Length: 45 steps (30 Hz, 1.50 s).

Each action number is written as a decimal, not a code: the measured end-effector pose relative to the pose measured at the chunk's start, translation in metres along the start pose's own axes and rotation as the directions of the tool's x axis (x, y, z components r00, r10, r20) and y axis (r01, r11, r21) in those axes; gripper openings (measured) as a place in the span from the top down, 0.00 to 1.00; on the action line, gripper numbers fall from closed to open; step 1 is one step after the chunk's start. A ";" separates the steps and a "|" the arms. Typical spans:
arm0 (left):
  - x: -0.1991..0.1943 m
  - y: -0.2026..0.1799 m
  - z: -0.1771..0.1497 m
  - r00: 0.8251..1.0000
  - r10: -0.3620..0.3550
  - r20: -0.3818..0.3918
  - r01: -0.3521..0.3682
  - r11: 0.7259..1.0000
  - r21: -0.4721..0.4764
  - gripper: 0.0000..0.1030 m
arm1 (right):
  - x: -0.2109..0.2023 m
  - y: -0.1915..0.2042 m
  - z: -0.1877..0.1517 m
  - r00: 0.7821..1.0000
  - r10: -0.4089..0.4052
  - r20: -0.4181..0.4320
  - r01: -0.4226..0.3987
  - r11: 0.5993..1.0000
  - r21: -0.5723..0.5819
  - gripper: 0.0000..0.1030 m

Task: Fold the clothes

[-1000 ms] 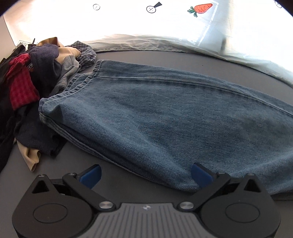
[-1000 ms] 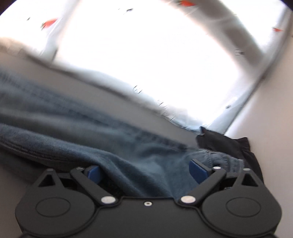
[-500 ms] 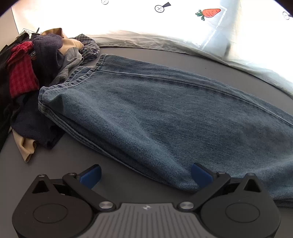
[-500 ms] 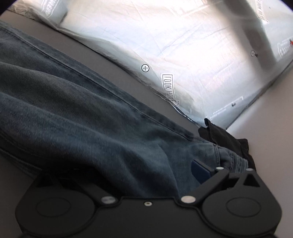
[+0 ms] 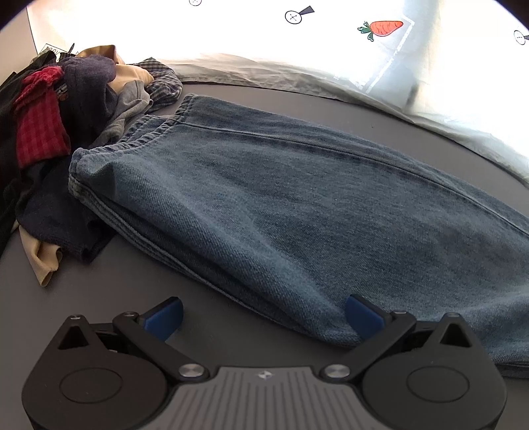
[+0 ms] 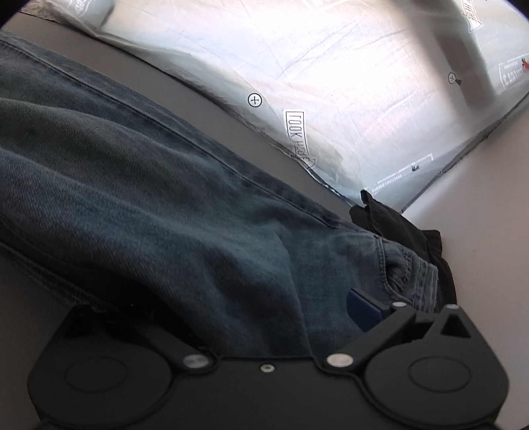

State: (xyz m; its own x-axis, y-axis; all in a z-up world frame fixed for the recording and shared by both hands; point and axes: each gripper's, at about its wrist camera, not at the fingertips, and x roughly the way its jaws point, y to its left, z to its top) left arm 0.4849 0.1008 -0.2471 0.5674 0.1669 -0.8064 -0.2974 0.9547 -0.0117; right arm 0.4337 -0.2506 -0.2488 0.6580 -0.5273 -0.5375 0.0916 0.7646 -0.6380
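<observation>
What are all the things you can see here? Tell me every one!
jeans: one, blue, spread across the table
pile of clothes: one heap, red, navy, tan and checked, at the jeans' hem end
dark garment: one, black, at the jeans' other end
table: one, grey, under everything
printed sheet: one, white with a carrot picture, behind the table
left hand-held gripper: one, black with blue pads, open at the jeans' near edge
right hand-held gripper: one, black, denim draped over its left finger

The jeans (image 5: 297,205) are faded blue denim on a dark grey table (image 5: 99,281). In the heap at the table's left edge lie a red checked garment (image 5: 39,132), a navy one (image 5: 86,82), a tan one (image 5: 125,72) and a small-check dark shirt (image 5: 165,82). A white sheet (image 5: 297,49) along the far edge carries an orange carrot print (image 5: 383,28). Both grippers have blue pads (image 5: 163,314).
</observation>
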 end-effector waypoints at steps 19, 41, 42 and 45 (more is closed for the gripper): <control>-0.001 0.000 -0.004 1.000 -0.008 0.024 0.008 1.000 0.006 0.00 | -0.024 -0.009 -0.031 0.998 0.011 -0.062 -0.006 0.996 0.086 0.00; -0.009 0.037 -0.001 0.989 -0.142 -0.037 0.144 0.987 0.076 0.00 | -0.041 -0.013 -0.039 0.966 0.077 -0.246 0.021 0.928 0.372 0.00; -0.012 0.046 -0.003 0.992 -0.121 -0.026 0.122 0.991 0.056 0.00 | -0.043 -0.014 -0.039 0.961 0.104 -0.256 0.011 0.912 0.409 0.00; -0.012 0.067 -0.007 0.995 -0.098 -0.033 0.100 0.993 0.070 0.00 | -0.047 -0.012 -0.040 0.943 0.188 -0.273 -0.021 0.856 0.517 0.00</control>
State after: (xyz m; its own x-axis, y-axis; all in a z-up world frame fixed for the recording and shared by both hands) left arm 0.4526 0.1611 -0.2430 0.5684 0.0643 -0.8202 -0.1847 0.9815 -0.0511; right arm 0.3717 -0.2498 -0.2371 0.4337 -0.4551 -0.7777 0.4508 0.8569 -0.2500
